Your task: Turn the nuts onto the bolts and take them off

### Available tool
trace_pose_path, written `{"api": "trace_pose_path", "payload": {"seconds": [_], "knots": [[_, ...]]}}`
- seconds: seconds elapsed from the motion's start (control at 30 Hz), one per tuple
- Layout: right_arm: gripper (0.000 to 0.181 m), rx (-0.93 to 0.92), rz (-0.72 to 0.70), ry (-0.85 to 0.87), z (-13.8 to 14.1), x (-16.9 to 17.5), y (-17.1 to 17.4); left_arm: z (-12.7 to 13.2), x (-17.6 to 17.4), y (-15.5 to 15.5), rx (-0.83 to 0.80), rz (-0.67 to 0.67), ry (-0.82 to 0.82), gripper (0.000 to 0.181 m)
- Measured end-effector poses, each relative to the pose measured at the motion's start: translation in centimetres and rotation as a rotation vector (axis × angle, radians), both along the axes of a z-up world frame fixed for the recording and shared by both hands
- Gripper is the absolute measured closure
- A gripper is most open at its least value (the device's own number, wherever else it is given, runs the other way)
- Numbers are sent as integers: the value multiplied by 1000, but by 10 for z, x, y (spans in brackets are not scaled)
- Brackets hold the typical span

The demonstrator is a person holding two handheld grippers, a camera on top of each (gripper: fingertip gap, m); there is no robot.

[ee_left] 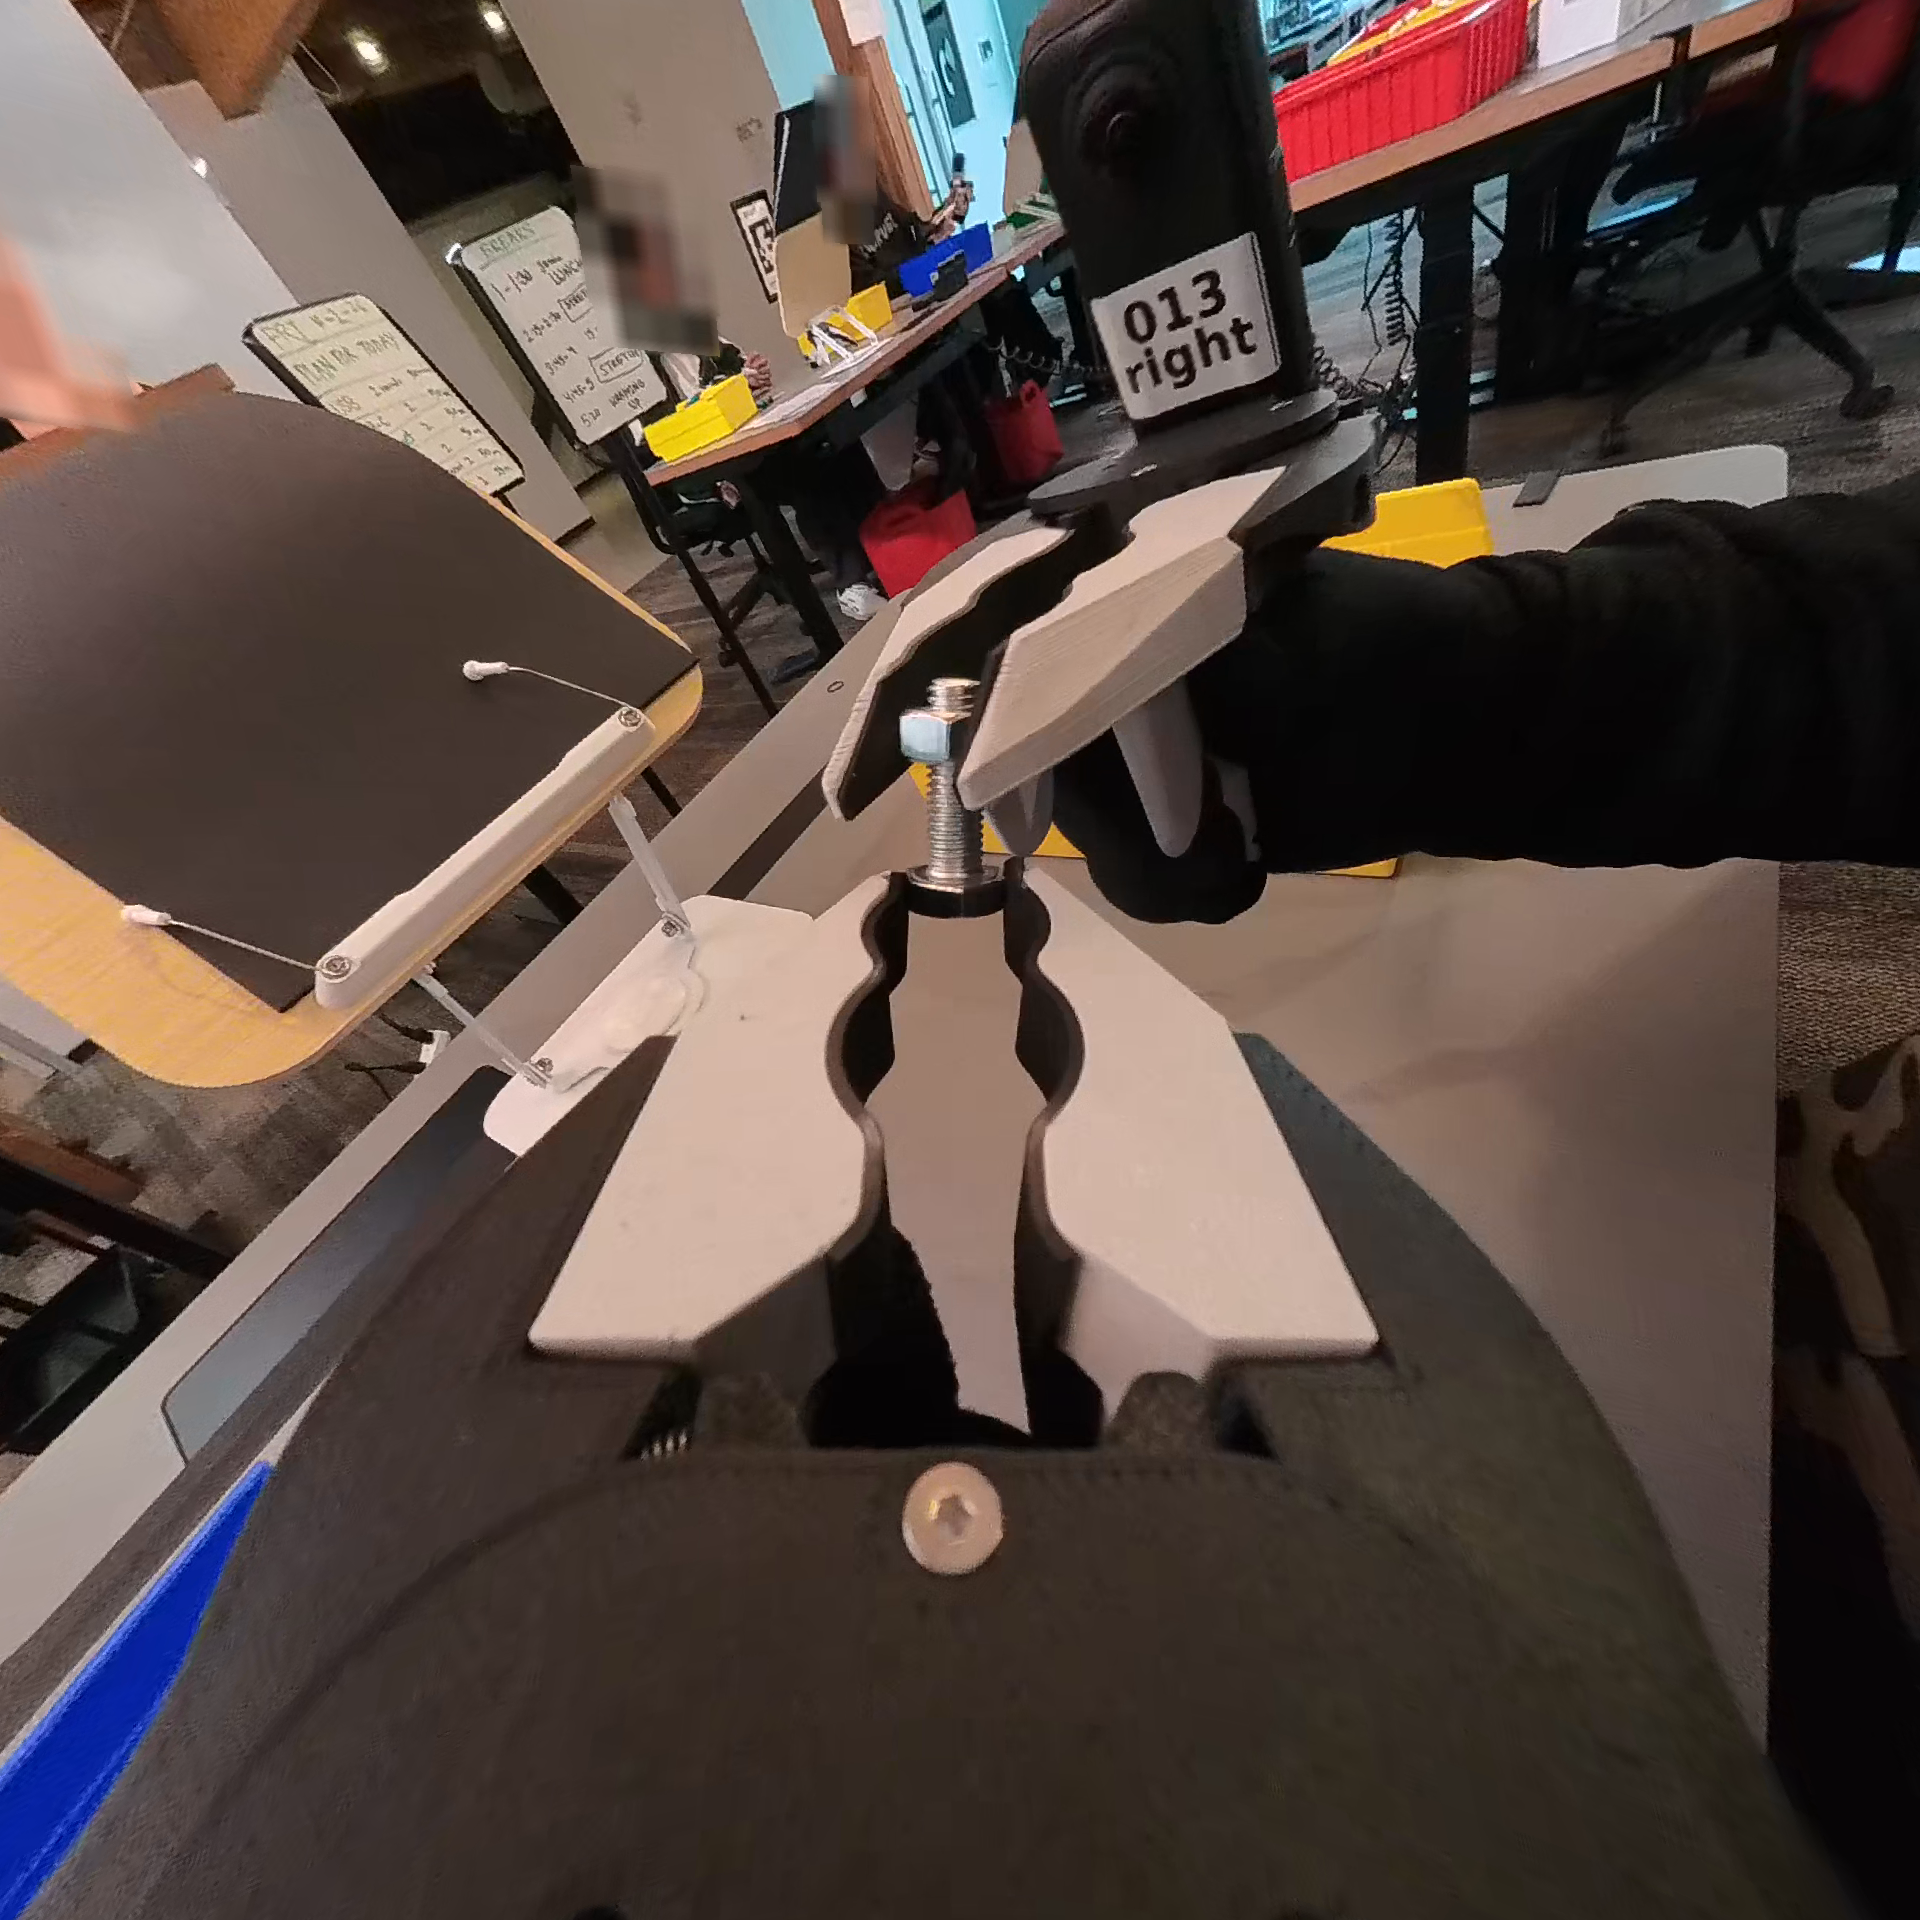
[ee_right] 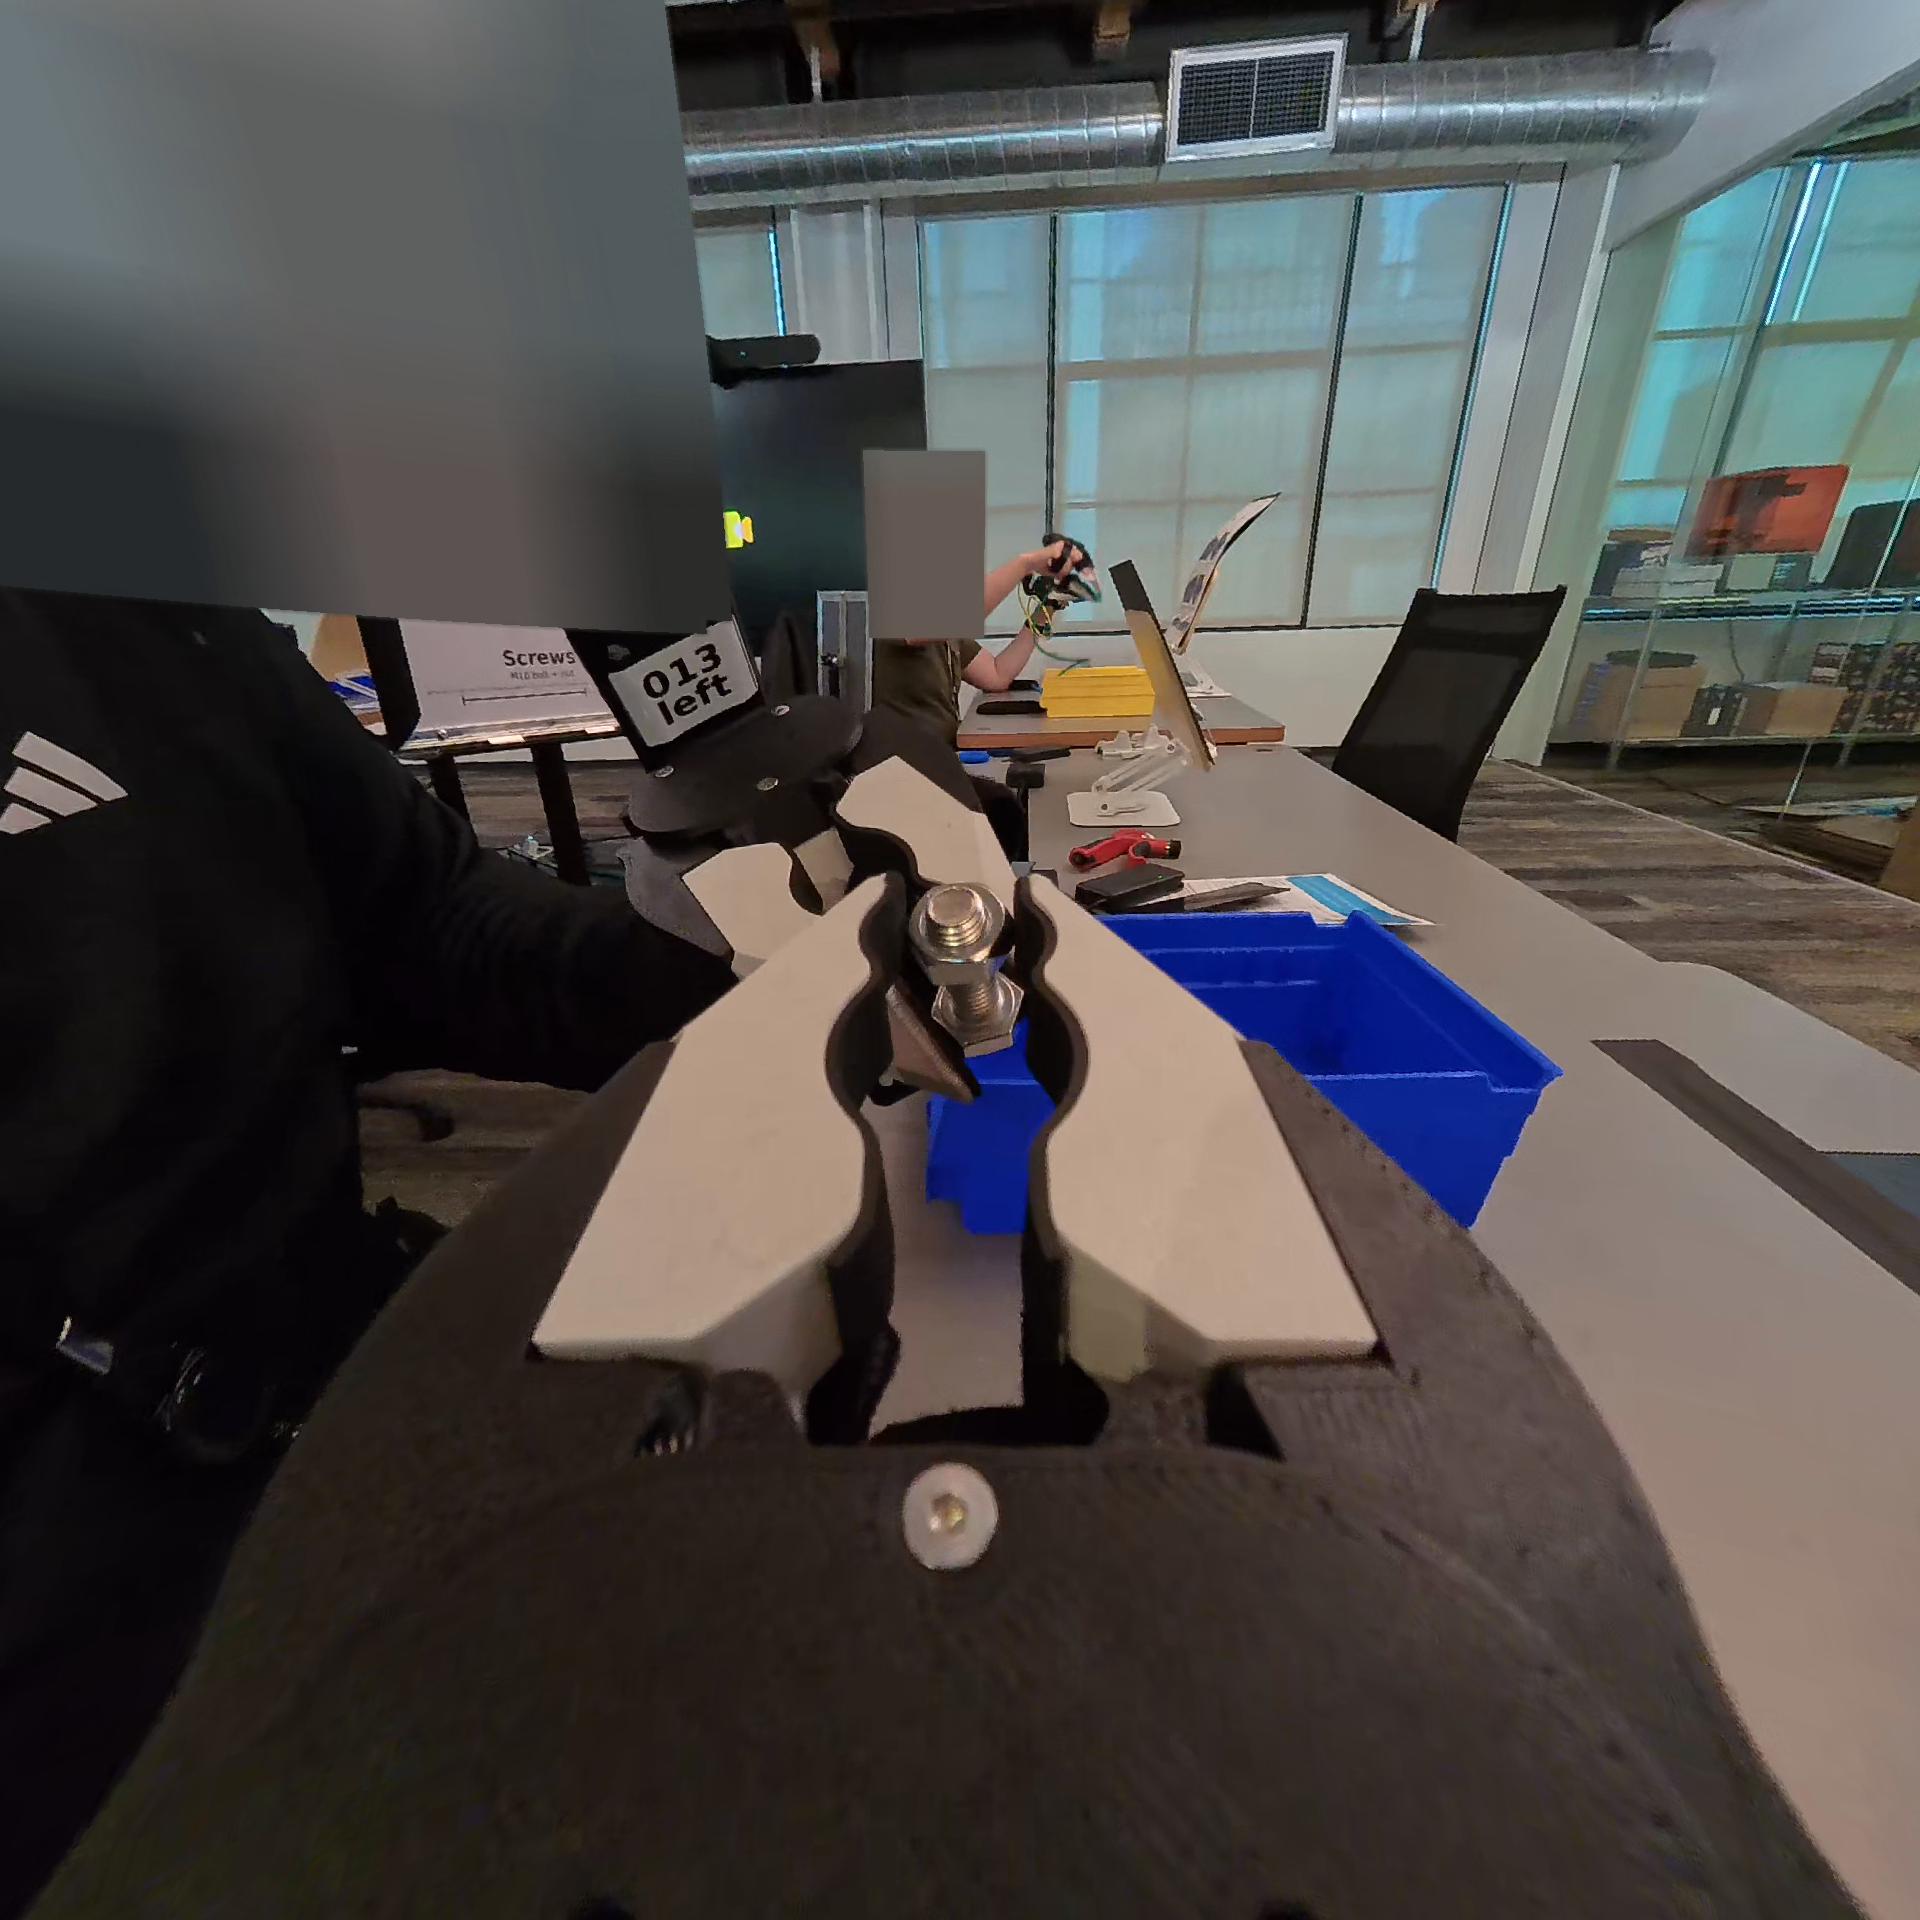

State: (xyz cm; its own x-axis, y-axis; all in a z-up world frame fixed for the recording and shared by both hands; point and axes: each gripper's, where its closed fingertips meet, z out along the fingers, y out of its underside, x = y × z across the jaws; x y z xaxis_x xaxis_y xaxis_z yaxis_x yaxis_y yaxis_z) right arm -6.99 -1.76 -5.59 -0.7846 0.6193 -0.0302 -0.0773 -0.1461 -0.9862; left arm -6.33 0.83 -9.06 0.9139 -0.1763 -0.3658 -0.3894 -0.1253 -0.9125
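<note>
Holding the bolt (ee_left: pixel 954 821) upright above the counter (ee_left: pixel 1455 1039), the left gripper (ee_left: pixel 954 894) has its jaws clenched on the bolt's head end. Just below the bolt's top, the right gripper (ee_left: pixel 930 748) has its jaws closed around the nut (ee_left: pixel 925 740). From the right wrist view, the blue bin (ee_right: pixel 1351 1029) sits beyond the bolt and lower, on the counter. My guess is the nut sits only a few threads on, so a tilted twist could cross-thread it, or a loose squeeze could let it slip off the top and drop, perhaps missing the bin
</note>
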Motion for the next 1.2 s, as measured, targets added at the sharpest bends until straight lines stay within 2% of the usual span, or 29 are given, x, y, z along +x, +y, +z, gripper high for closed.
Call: {"api": "trace_pose_path", "payload": {"seconds": [0.63,0.73,0.93,1.2], "knots": [[163,8,-44,18,3,-3,-3,1,-1,1,6,12,14,165],[153,8,-11,-5,1,-2,-4,0,-2,0,-15,5,34,165],[165,87,6,4,-4,5,-1,3,1,-3,-14,-40,-2,165],[166,67,7,8,-3,6,1,5,4,-3,-6,-74,-74,165]]}}
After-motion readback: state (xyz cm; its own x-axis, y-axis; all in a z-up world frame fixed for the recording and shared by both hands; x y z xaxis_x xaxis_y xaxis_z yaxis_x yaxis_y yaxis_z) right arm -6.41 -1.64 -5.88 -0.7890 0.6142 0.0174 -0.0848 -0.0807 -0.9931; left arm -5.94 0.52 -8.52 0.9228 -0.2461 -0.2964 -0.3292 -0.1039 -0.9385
